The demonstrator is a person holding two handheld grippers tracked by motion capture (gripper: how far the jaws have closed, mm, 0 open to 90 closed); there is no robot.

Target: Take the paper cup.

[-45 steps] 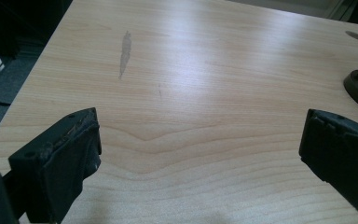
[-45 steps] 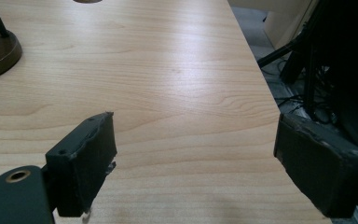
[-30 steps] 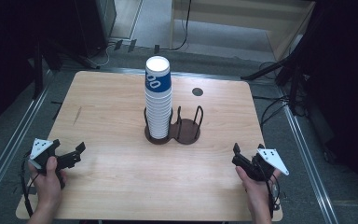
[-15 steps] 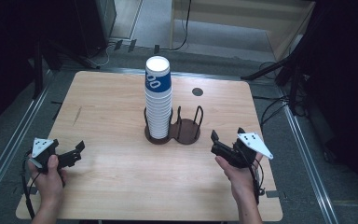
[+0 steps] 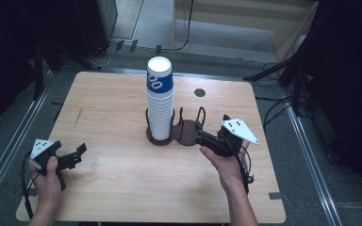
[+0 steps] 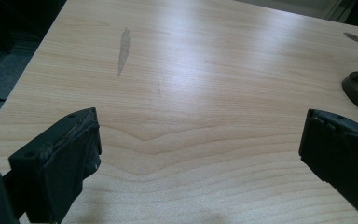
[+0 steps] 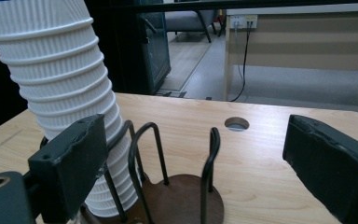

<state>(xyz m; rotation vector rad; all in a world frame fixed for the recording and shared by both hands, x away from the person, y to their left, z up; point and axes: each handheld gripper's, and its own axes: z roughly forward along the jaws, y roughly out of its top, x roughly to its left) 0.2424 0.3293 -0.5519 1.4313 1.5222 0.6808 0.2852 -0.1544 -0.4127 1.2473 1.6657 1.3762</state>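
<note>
Right claw (image 5: pixel 201 133) just beside the cup holder (image 5: pixel 184 132) in the middle of the desk (image 5: pixel 113 179), jaws just opened wider, nothing between them. Stack of cups (image 5: pixel 160 103) upright in the holder's left ring. Left claw (image 5: pixel 75 155) open and empty, well apart at the near left.

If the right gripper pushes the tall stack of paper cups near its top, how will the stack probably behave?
The stack of cups is tall and narrow, so it will probably lean or tip. The wire holder grips only its base, which may resist a little. The ribbed paper walls look light and easy to crush.
</note>
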